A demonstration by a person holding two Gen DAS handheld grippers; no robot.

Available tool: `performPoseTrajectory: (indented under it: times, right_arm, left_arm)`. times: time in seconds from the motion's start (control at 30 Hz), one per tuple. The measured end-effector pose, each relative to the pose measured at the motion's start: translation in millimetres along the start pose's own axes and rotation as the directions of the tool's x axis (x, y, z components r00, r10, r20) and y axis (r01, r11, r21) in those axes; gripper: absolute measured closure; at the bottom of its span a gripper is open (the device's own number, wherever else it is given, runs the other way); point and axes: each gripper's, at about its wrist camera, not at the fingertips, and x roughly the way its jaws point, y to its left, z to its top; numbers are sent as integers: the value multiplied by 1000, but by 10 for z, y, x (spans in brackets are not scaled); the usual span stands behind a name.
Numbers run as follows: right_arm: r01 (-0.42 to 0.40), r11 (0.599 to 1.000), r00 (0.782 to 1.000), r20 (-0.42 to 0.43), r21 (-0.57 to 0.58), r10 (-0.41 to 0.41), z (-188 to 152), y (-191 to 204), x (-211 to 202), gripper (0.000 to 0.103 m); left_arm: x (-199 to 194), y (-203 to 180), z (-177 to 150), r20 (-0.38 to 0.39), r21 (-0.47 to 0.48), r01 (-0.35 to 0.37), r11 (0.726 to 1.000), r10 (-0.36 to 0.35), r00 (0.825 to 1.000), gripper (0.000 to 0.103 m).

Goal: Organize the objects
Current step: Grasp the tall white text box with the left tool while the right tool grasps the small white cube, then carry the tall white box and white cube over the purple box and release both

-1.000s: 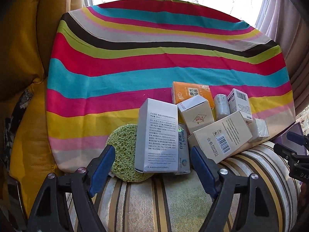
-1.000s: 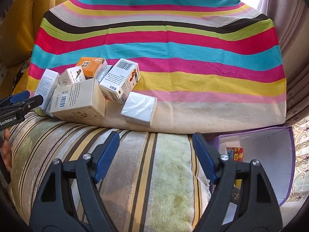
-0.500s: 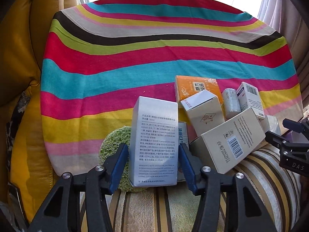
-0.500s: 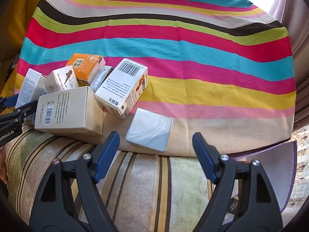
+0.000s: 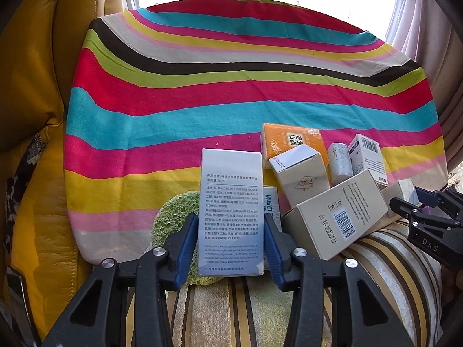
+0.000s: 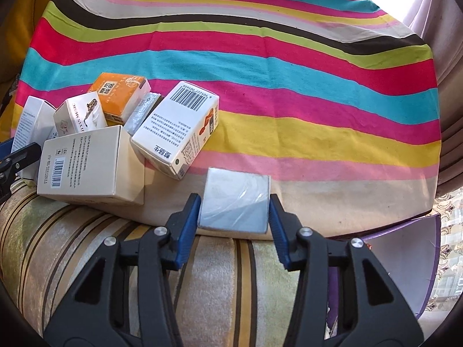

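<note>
Blue-padded, my left gripper (image 5: 230,245) is closing on the tall white box (image 5: 230,214) and my right gripper (image 6: 234,215) on the silver packet (image 6: 235,202), jaws flanking each for lifting.

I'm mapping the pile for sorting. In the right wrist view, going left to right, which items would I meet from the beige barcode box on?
Beige barcode box → white box with the big barcode → silver wrapped packet, between the closing jaws of the right gripper → purple container at the far right.
</note>
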Motion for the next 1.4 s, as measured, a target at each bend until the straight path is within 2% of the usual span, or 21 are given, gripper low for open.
performPoseTrajectory:
  times: [0.2, 0.4, 0.7, 1.03, 1.4]
  right_arm:
    - [37, 999, 996, 80, 8, -38, -58, -25, -212, 52]
    - [52, 999, 988, 145, 11, -53, -110, -83, -419, 52]
    - [48, 997, 981, 183, 64, -59, -341, -287, -694, 52]
    - [54, 989, 977, 197, 139, -81, -664, -605, -922, 52]
    - [104, 966, 974, 173, 238, -148, -1025, -1101, -1054, 52]
  left_arm:
    - [-171, 13, -18, 50, -21, 1, 1000, 0, 999, 58]
    - [-401, -75, -100, 105, -24, 44, 999, -42, 994, 58]
    - [-701, -452, -275, 153, 24, 108, 994, -111, 982, 58]
    - [-828, -939, -417, 137, 114, 202, 973, -217, 966, 58]
    - [-892, -1527, -479, 94, 217, 301, 929, -327, 941, 58]
